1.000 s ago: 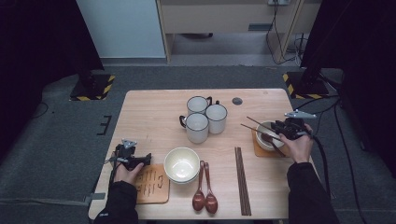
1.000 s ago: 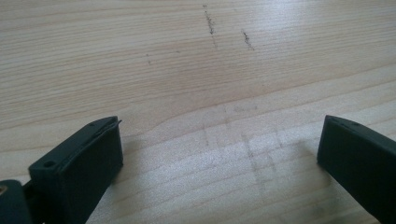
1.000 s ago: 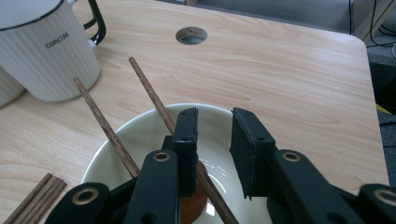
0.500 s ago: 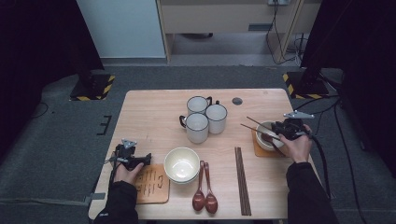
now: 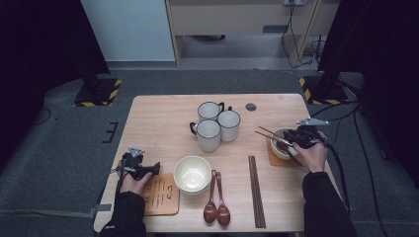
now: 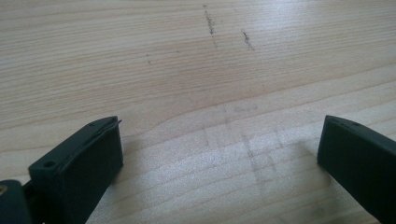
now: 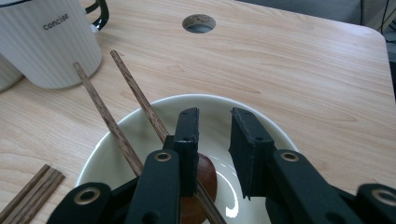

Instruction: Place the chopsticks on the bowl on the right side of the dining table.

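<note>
From the high view, nothing had changed since a moment before. Both hands sat in the same spots, so the job had not moved on. The right gripper [image 5: 288,143] hung over the small bowl [image 5: 274,134] on its brown mat [image 5: 272,160] at the right side of the worktop [image 5: 163,113]. A pair of chopsticks [image 5: 267,136] lay across that bowl. They ran long-ways from the bowl up and to the left, and their far ends pointed at the three mugs [image 5: 217,126]. The left gripper [image 5: 150,169] rested low by the wooden board [image 5: 160,197], well apart from the bowl.

In the left gripper view, the left gripper [image 6: 219,149] had its jaws wide. There was only bare worktop [image 6: 187,70] between them.

In the right gripper view, the right gripper [image 7: 215,121] had its jaws close together, with a narrow gap. I saw nothing in that gap but the white inside of the small bowl [image 7: 140,112]. A dark red spoon [image 7: 208,175] lay in the bowl, just under one jaw. The chopsticks [image 7: 107,114] leaned on the rim. One stick went down under that same jaw, next to the spoon. Their far ends pointed away, up toward a white mug [image 7: 46,42]. I think the sticks had not been picked up yet.
</note>
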Tool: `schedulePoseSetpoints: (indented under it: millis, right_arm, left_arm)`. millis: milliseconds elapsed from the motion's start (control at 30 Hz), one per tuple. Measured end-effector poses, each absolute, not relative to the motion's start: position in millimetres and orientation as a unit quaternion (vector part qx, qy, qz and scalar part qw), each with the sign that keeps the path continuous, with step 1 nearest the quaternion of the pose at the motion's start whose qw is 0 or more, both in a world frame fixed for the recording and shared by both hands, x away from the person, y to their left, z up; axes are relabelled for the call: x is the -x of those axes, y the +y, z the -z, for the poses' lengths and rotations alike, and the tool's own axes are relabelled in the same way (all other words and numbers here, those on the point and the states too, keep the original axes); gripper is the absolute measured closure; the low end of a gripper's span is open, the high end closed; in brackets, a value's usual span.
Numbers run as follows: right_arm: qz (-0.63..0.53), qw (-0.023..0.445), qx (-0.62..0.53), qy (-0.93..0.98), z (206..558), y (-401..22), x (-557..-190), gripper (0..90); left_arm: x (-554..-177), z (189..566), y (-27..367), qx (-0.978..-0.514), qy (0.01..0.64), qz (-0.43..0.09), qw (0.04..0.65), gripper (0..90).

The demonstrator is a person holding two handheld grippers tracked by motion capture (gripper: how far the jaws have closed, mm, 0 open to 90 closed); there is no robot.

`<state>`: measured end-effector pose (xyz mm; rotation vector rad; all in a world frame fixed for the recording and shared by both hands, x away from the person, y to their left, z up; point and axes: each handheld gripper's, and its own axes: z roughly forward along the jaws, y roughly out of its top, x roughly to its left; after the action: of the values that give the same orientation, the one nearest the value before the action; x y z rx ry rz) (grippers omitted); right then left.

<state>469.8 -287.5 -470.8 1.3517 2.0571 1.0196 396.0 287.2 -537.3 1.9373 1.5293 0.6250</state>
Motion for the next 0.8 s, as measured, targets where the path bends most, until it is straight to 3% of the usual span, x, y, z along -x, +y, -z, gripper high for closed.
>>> schedulePoseSetpoints:
  millis: [800]
  right_arm:
    - [-0.364, 0.216, -0.469, 0.775, 471.9, -281.0, -467.7, 71.2]
  left_arm:
    - [-396.0, 537.3, 287.2, -0.727, 0.574, -0.235, 0.293, 0.0]
